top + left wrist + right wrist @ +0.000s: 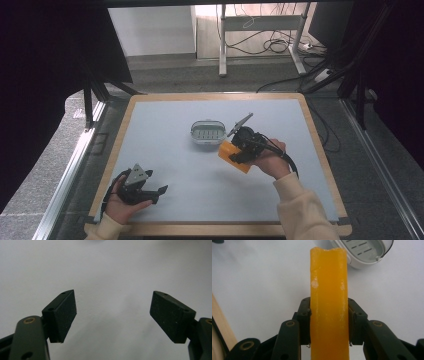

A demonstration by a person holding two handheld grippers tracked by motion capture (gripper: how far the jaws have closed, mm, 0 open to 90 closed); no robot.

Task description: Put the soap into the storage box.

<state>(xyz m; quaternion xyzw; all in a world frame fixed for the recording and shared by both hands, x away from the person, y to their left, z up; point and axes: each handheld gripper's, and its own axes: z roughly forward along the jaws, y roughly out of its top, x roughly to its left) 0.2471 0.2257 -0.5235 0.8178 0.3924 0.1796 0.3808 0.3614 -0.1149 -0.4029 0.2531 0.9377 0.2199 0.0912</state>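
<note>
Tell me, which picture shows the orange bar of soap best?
The right gripper view: the orange soap bar stands big and sharp in the middle, pinched between the right gripper and its black fingers. The high view shows the soap small, partly behind that gripper, beside the white soap dish. The left gripper view looks at bare table.

One orange bar, seemingly soap, one white slotted dish, and two tongs on one table
</note>
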